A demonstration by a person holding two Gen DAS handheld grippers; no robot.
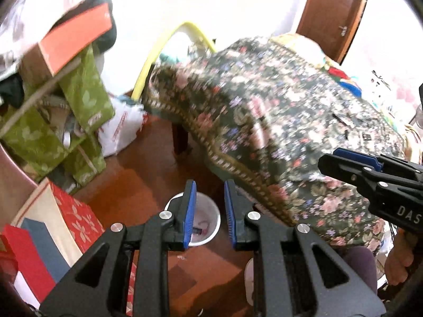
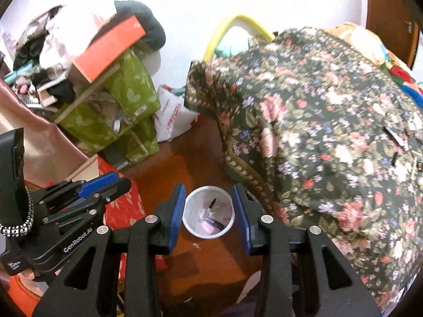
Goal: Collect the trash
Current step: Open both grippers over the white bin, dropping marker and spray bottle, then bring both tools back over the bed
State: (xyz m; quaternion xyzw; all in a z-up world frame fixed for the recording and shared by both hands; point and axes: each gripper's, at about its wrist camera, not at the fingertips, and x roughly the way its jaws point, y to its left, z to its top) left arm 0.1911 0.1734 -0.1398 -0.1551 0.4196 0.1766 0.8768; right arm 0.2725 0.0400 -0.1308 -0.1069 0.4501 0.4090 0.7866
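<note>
A white trash bin (image 2: 208,215) stands on the brown floor beside the flower-cloth table (image 2: 330,132). It holds several small scraps, among them a dark pen-like piece (image 2: 212,203). My right gripper (image 2: 208,211) hovers above the bin, open and empty, with the bin framed between its blue pads (image 2: 177,211). My left gripper (image 1: 210,210) is open and empty too, above the bin's right rim (image 1: 215,222). Small scraps (image 2: 401,142) lie on the table at the right, also in the left wrist view (image 1: 351,129). Each gripper shows in the other's view: the left (image 2: 105,182), the right (image 1: 341,161).
Green leaf-print boxes (image 2: 127,111) with an orange box (image 2: 108,52) on top are stacked at the left. A white plastic bag (image 2: 174,116) lies behind them. Red patterned gift bags (image 1: 71,216) stand at the near left. A yellow-rimmed basket (image 2: 238,26) sits behind the table. A wooden door (image 1: 333,13) is at the far right.
</note>
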